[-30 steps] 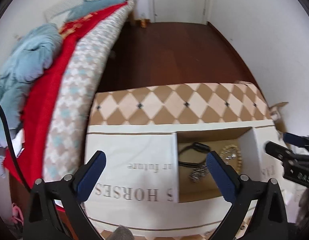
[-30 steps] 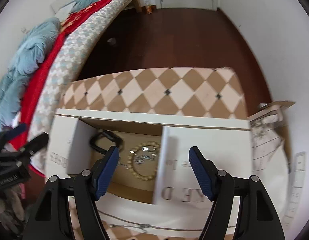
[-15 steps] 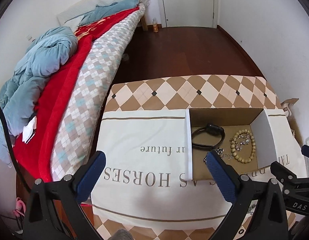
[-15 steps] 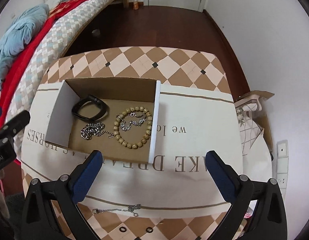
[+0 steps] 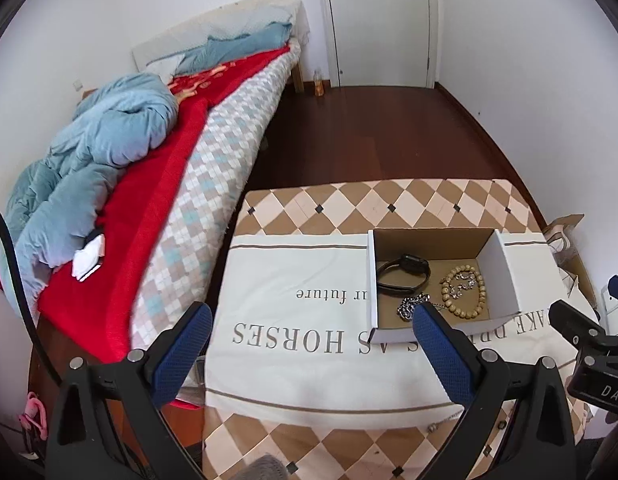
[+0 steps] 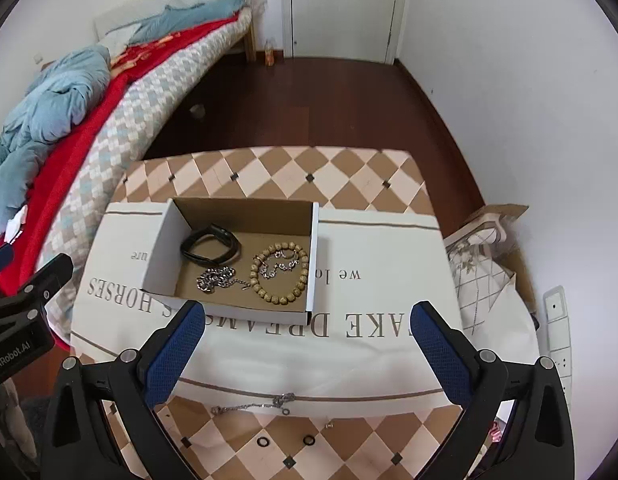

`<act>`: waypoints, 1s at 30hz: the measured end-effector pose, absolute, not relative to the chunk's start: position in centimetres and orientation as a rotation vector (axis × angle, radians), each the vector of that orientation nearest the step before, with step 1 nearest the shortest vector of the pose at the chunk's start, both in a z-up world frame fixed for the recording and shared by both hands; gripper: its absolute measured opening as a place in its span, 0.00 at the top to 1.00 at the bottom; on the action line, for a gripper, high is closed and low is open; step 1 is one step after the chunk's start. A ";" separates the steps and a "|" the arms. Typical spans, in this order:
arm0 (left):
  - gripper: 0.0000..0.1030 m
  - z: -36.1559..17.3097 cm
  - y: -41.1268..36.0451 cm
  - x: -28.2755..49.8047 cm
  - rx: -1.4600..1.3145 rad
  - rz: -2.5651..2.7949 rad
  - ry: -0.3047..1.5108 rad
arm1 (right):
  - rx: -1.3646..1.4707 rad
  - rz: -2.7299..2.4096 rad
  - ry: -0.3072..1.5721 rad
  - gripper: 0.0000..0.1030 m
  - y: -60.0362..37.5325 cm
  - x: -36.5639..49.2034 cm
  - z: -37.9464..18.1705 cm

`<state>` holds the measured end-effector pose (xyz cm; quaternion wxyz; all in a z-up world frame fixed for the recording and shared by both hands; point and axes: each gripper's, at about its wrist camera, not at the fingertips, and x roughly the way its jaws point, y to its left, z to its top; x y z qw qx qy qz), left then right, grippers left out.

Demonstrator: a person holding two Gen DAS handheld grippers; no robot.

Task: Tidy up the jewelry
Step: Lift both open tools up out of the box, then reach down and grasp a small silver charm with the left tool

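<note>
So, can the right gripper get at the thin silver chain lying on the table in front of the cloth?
Probably yes. The right gripper is open and empty, above the thin silver chain, which lies flat on the checked table at the cloth's near edge, with nothing over it. The small rings lie apart from it.

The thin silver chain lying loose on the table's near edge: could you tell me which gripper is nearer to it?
Right. The silver chain lies just ahead of the right gripper, between its open jaws; the left gripper hovers off to the chain's left.
</note>
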<state>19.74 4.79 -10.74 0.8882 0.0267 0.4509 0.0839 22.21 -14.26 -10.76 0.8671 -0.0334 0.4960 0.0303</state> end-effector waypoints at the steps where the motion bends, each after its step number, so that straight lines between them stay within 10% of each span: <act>1: 0.01 -10.2 4.8 19.1 0.057 0.177 0.925 | -0.069 0.065 1.030 0.00 -14.4 21.9 -10.4; 20: 0.00 -8.9 3.9 13.4 0.095 0.265 0.841 | 0.087 0.080 0.994 0.00 -18.5 15.7 -9.4; 24: 0.00 -14.1 3.1 13.5 0.172 0.292 0.931 | 0.142 0.018 1.122 0.47 -21.2 15.0 -15.8; 30: 0.01 -21.3 0.7 14.2 0.168 0.143 1.117 | 0.223 -0.029 1.244 0.51 -24.2 13.6 -22.6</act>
